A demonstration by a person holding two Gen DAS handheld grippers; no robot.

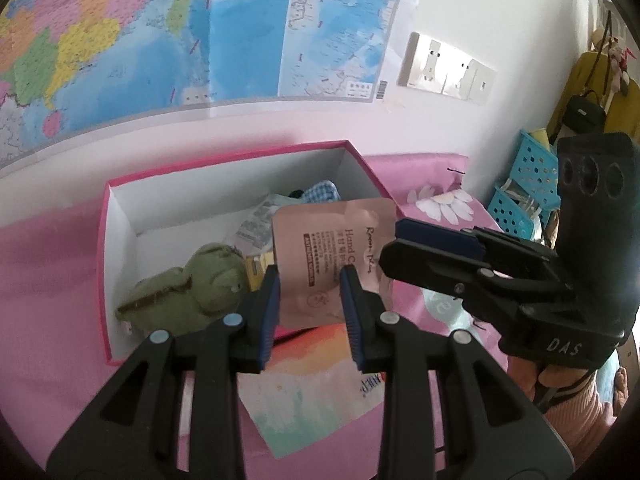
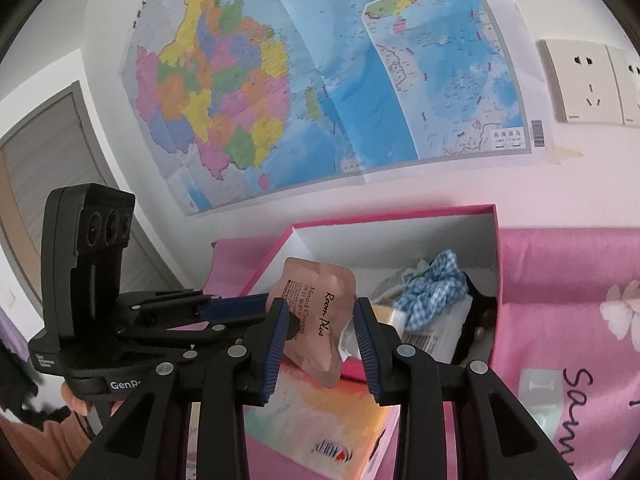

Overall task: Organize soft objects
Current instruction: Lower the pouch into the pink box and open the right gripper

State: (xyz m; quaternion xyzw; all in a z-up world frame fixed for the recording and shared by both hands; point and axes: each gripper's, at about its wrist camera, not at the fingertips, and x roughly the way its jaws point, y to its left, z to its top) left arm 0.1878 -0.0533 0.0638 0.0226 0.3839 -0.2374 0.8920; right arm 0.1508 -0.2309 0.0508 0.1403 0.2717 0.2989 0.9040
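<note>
A pink hand-cream pouch (image 1: 320,240) (image 2: 316,280) hangs in the air over the front edge of an open pink box (image 1: 224,158) (image 2: 392,216) with white inner walls. My left gripper (image 1: 310,280) (image 2: 268,312) is shut on the pouch's lower part. From the right side, my right gripper (image 1: 390,240) (image 2: 320,304) is shut on the same pouch. Inside the box lie a green plush toy (image 1: 192,284), a blue checked cloth (image 1: 320,192) (image 2: 432,284) and some flat packets.
A soft tissue pack (image 1: 316,368) (image 2: 320,412) printed in orange and teal lies on the pink bedsheet (image 1: 48,280) just in front of the box. A wall map and sockets (image 1: 444,68) are behind. Blue baskets (image 1: 524,184) stand at the right.
</note>
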